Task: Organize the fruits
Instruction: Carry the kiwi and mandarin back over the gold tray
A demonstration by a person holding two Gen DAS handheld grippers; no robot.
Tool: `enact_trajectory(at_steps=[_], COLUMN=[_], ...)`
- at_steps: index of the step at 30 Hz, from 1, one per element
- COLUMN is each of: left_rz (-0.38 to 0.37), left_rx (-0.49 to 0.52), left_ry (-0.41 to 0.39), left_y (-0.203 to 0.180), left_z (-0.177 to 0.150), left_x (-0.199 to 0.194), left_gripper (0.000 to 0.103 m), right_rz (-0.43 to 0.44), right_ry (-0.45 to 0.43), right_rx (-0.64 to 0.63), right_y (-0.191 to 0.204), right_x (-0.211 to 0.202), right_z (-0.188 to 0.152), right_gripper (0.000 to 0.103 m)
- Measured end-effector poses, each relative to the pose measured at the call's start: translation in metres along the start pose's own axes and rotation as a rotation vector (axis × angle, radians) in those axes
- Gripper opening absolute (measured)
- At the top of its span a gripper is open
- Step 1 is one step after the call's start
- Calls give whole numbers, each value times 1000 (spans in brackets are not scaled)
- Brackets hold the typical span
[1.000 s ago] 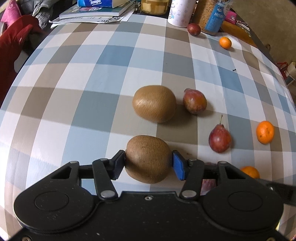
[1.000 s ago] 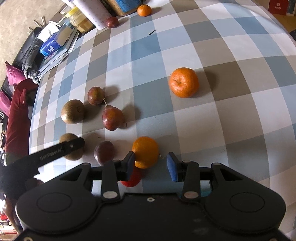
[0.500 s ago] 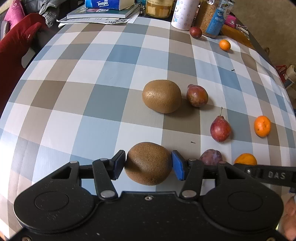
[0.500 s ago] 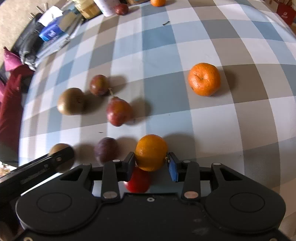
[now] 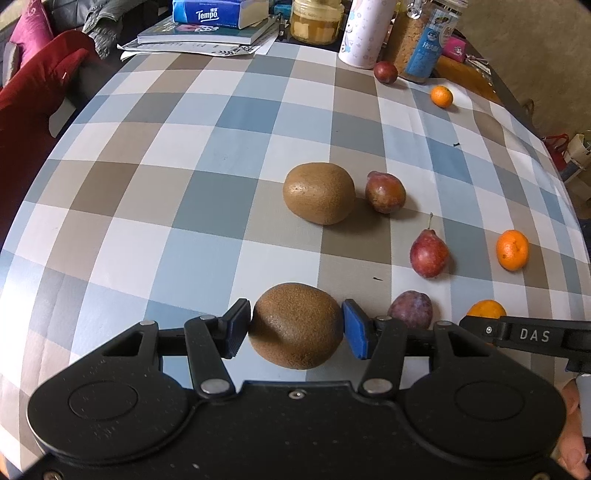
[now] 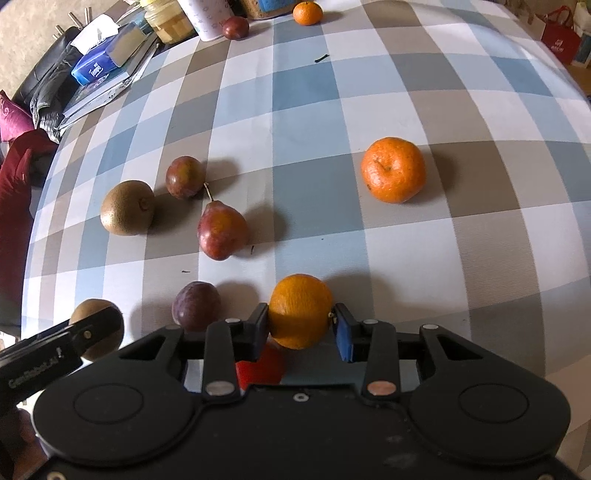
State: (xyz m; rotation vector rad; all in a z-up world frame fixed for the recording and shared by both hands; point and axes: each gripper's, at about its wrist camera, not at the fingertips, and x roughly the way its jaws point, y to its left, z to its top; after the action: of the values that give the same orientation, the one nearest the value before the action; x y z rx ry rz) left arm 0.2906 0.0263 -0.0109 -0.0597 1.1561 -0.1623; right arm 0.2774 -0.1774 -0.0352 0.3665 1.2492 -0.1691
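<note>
Closed just now by the right tongs (image 6: 300, 325), seemingly on the orange (image 6: 300, 311) on the bench (image 6: 406, 266), while a kiwi (image 5: 297, 325) is kept gripped by the left tongs (image 5: 295, 330); lifting and grouping are needed next.

Tissue pack (image 5: 218, 13), books (image 5: 199, 35), jar (image 5: 314, 22) on checked tablecloth (image 5: 166, 166).

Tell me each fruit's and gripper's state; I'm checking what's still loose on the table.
Left gripper: shut on the near kiwi.
Right gripper: jaws just closed onto the near orange.
Far kiwi: loose on the tablecloth.
Pear: lying on its side, loose.
Purple plum: loose.
Side orange: loose, apart from the rest.
</note>
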Motion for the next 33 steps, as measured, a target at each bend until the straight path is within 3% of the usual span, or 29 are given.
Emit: enact_trajectory(at_steps=[15, 33], left_rz=[-9, -58], left_rx=[18, 55], left_ry=[-26, -10], left_y=[-14, -44], left_z=[-30, -101], left_x=[-37, -73], left_gripper=[59, 59], right_rz=[36, 65], right_ry=[-54, -121], right_rx=[7, 4], right_y=[-16, -52], right_x=[-41, -93], right_z=[-27, -111], right_gripper=[39, 39])
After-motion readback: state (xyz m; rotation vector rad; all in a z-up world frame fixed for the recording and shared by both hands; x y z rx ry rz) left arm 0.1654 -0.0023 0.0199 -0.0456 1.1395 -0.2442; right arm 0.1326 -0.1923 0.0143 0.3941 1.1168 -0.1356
